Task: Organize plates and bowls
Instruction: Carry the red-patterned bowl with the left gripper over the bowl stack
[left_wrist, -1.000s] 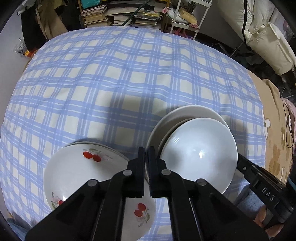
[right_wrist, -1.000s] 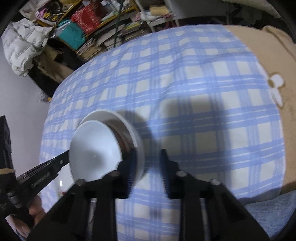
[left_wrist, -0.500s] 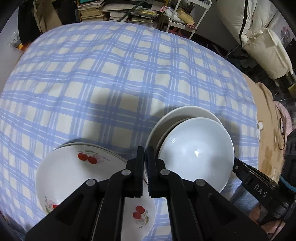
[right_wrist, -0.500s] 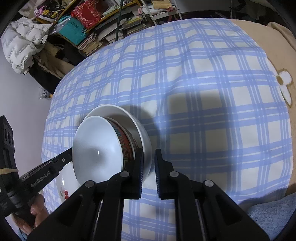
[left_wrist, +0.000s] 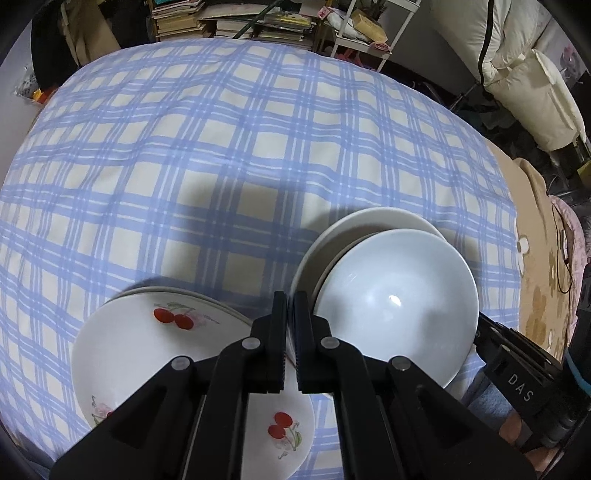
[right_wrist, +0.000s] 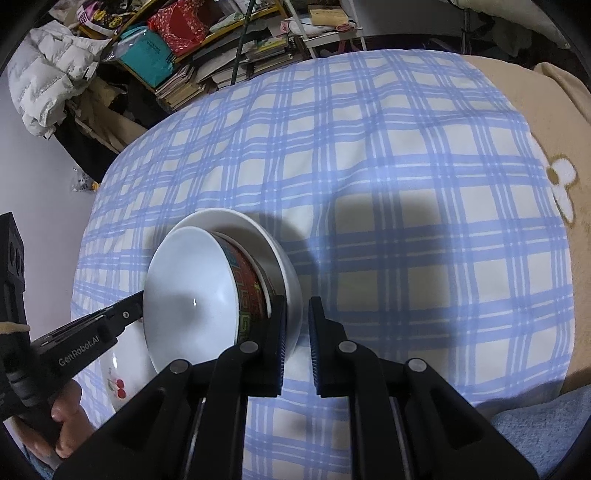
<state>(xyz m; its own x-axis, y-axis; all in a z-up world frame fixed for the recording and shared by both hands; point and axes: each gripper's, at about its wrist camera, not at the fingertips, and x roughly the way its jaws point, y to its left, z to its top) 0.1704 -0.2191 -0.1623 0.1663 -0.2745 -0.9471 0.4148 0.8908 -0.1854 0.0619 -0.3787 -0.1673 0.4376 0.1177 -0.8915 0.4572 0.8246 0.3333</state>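
At the near edge of the blue-checked cover (left_wrist: 221, 147), the left gripper (left_wrist: 290, 325) hangs over the right side of the cherry plates (left_wrist: 147, 350). These plates are already stacked rim on rim at the near left, so they look sorted. The gripper's jaws are drawn almost together, with only a slit between them, and the left rim of the nested bowls (left_wrist: 395, 295) runs into that slit, so it appears to pinch that thin edge. Just right of the plates, the bowls sit one inside another, a white-lined bowl with a patterned outside resting in a wider cream one. The right gripper (right_wrist: 297, 332) comes in from the opposite side, its jaws narrowed around the cream bowl's right rim. Holding the stack at both edges probably keeps the glazed bowls from sliding or tipping on the soft, uneven cover. Whether the stack rests on the cover or is held just above it cannot be told. Farther off the cover is bare, with a beige blanket (right_wrist: 535, 110) to the right and crowded bookshelves (left_wrist: 240, 22) beyond.
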